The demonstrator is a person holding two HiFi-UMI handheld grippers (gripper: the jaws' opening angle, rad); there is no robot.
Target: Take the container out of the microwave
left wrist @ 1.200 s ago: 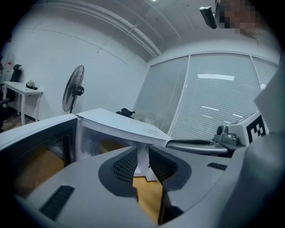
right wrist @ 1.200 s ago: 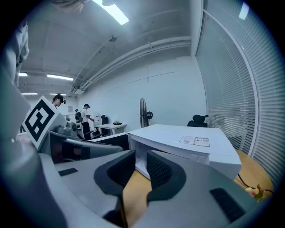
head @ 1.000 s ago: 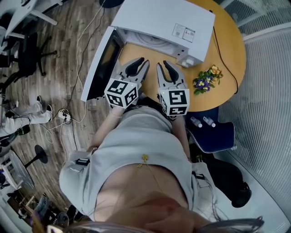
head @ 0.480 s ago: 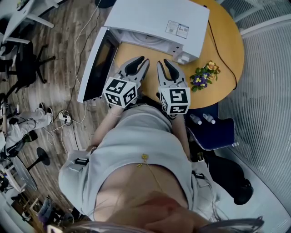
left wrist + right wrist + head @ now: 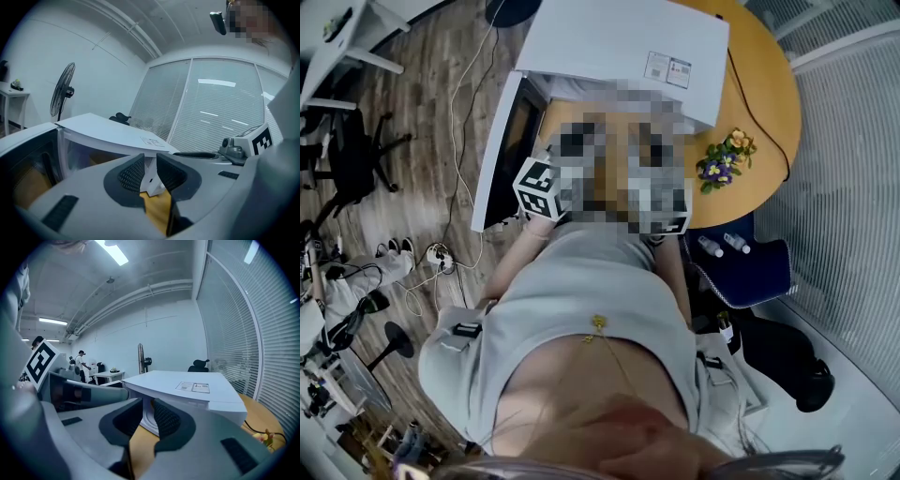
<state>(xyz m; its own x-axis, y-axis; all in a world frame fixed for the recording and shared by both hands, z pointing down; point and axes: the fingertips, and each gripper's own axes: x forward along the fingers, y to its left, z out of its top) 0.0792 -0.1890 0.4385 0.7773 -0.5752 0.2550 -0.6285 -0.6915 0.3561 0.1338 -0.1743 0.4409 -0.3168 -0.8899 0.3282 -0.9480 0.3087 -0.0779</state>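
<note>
White box microwave (image 5: 619, 47) sat upper centre of head view on round wooden table (image 5: 759, 141), label sticker (image 5: 667, 68) on top. Door (image 5: 502, 155) stood wide open toward frame left, dark window. Right gripper view, centre: cavity open, round white dish (image 5: 148, 416) low inside, only edge showing.

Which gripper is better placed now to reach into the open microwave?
Probably the right gripper: its open, empty jaws frame the microwave cavity and a round white thing inside. The left gripper, also open, points at the front corner.
</note>
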